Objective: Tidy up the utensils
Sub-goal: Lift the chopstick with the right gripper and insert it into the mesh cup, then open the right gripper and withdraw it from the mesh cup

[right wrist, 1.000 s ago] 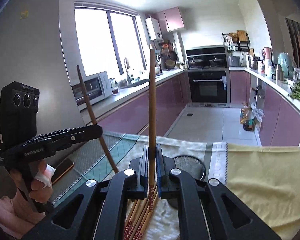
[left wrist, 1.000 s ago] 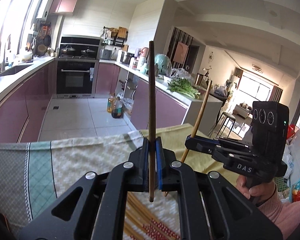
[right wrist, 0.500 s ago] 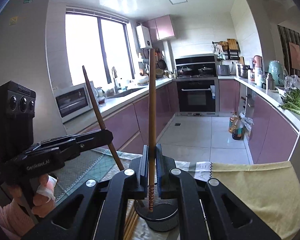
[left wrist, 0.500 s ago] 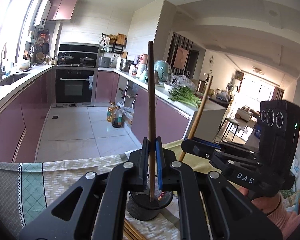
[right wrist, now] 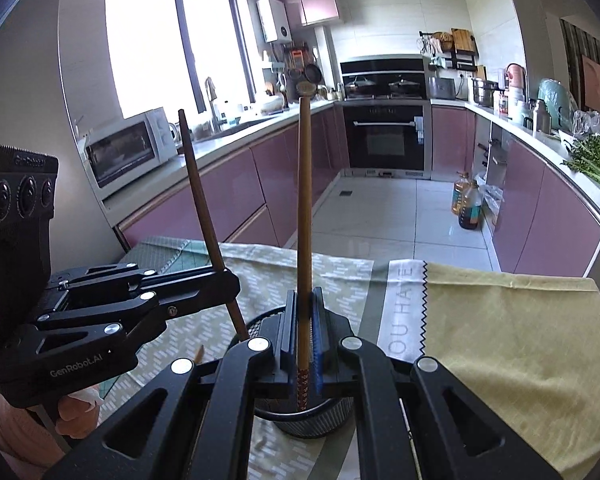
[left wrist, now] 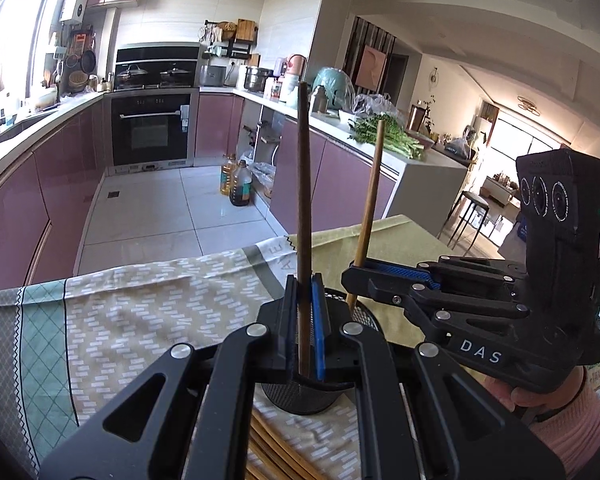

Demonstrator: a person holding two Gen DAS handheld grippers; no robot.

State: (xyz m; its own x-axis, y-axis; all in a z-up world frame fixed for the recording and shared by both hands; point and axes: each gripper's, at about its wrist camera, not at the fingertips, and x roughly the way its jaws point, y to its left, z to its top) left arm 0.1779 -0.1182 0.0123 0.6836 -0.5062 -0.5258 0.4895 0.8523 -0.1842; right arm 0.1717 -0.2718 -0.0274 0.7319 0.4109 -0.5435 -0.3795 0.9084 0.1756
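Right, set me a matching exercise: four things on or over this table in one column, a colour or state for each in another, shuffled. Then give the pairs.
Things:
1. dark chopstick
2. light chopstick
3. mesh holder
4. plain cloth

States:
A. black, standing on the patterned cloth
B. yellow, spread flat on the table
C. upright in the shut left gripper
D. upright in the shut right gripper, red-patterned end down

Pairs: 1-C, 2-D, 3-A, 4-B
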